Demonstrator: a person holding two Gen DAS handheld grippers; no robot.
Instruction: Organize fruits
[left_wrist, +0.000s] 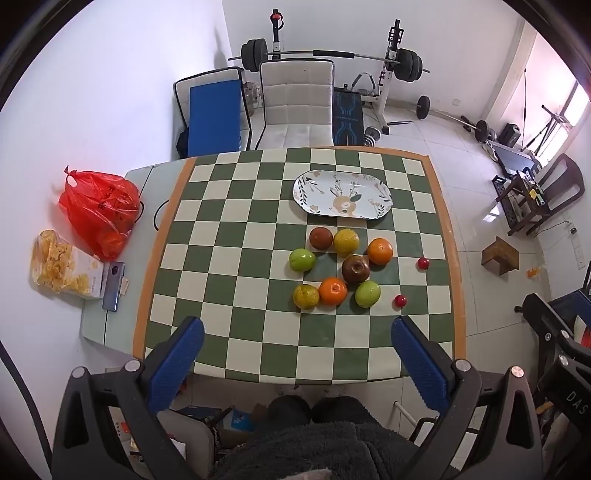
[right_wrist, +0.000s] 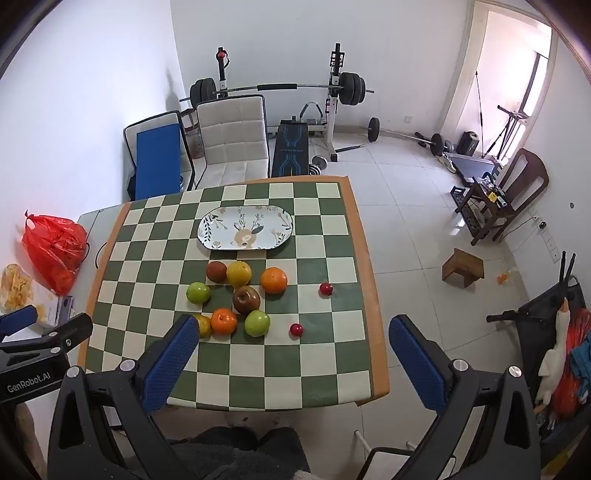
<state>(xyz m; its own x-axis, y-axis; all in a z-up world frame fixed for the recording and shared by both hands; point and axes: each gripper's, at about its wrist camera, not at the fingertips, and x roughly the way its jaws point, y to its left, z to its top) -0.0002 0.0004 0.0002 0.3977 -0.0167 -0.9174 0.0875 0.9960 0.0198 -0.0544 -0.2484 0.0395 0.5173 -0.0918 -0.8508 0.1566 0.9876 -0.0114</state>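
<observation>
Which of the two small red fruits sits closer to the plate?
The far small red fruit, level with the orange. The other small red fruit lies nearer the table's front edge, beside the green apple.

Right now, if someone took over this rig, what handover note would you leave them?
Left gripper: open, empty, above the near table edge. Right gripper: open, empty, likewise.
Oval plate at the far side of the checkered table has no fruit on it.
In front of it sit eight loose fruits: two oranges, two green apples, two yellowish citrus, two dark brownish-red fruits. Two small red fruits lie apart to the right.
Done: nothing. Left: every fruit, presumably onto the plate.
</observation>
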